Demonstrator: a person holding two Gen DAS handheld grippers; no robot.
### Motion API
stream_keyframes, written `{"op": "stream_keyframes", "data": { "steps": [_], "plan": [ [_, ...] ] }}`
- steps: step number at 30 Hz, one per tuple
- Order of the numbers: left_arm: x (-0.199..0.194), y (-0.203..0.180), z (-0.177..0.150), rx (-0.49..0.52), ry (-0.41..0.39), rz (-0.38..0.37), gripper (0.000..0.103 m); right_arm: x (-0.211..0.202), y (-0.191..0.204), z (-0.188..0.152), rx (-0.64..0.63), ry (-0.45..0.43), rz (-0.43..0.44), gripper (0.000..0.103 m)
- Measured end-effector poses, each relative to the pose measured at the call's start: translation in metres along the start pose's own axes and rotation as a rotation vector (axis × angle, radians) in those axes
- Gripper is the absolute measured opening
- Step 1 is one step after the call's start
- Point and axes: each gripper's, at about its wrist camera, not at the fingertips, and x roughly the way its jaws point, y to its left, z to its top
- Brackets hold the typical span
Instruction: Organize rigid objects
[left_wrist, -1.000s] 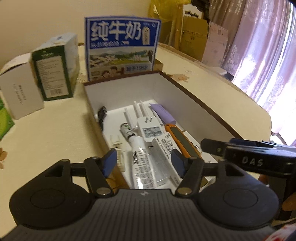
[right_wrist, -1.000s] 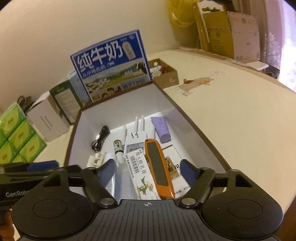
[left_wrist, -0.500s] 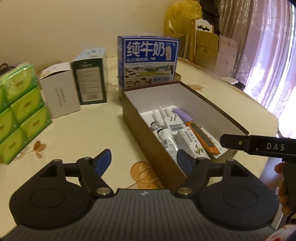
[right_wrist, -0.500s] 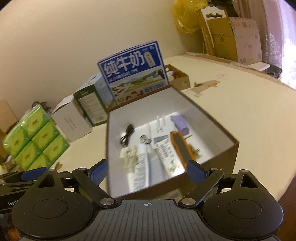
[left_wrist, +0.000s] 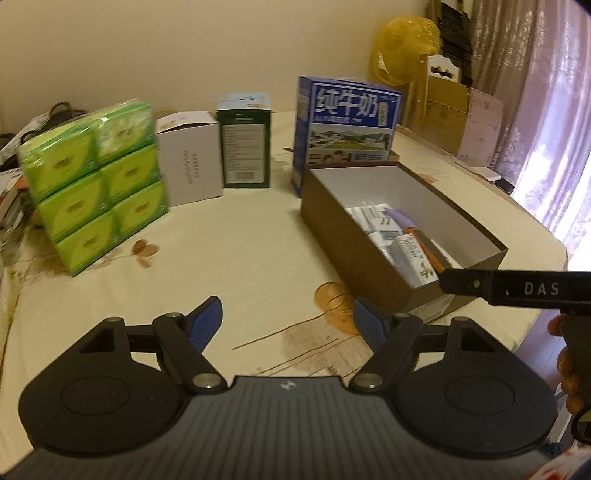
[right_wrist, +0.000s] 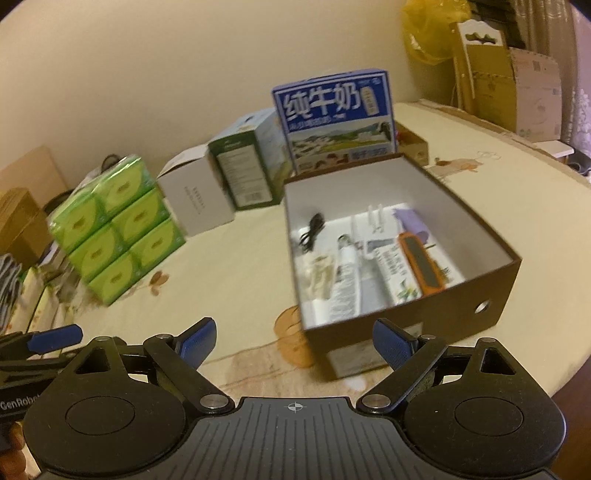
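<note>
A brown open box (right_wrist: 491, 273) with a white inside stands on the table. In it lie a white tube (right_wrist: 345, 280), a boxed ointment (right_wrist: 393, 271), an orange flat tool (right_wrist: 421, 264), a purple tube (right_wrist: 412, 223), a white plug adapter (right_wrist: 373, 221) and a black cable (right_wrist: 312, 232). In the left wrist view the same box (left_wrist: 354, 251) sits to the right. My left gripper (left_wrist: 288, 319) hangs open and empty over bare tablecloth. My right gripper (right_wrist: 293, 336) is open and empty, just short of the box's near wall.
A green tissue multipack (left_wrist: 96, 181) stands at the left, then a white carton (left_wrist: 192, 162), a dark green carton (left_wrist: 245, 144) and a blue milk carton (left_wrist: 347, 118) behind the box. Cardboard boxes (left_wrist: 461, 114) and a curtain lie far right. The table edge runs close on the right.
Both grippers have pulled back and up from over the box, so it now looks smaller and farther. Both sets of jaws opened a little wider early on. More of the table's left side shows.
</note>
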Motion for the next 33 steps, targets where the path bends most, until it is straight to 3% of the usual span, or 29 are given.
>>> {"op": "stream_keyframes", "data": {
  "steps": [20,33],
  "plan": [
    [-0.057,0.047,-0.067,-0.041,0.085,0.03,0.074,-0.028,0.058,-0.078,-0.018,0.093,0.02,0.089],
    [-0.079,0.054,-0.104,-0.08,0.131,0.118,0.074,-0.032,0.081,-0.108,-0.124,0.153,0.07,0.089]
  ]
}}
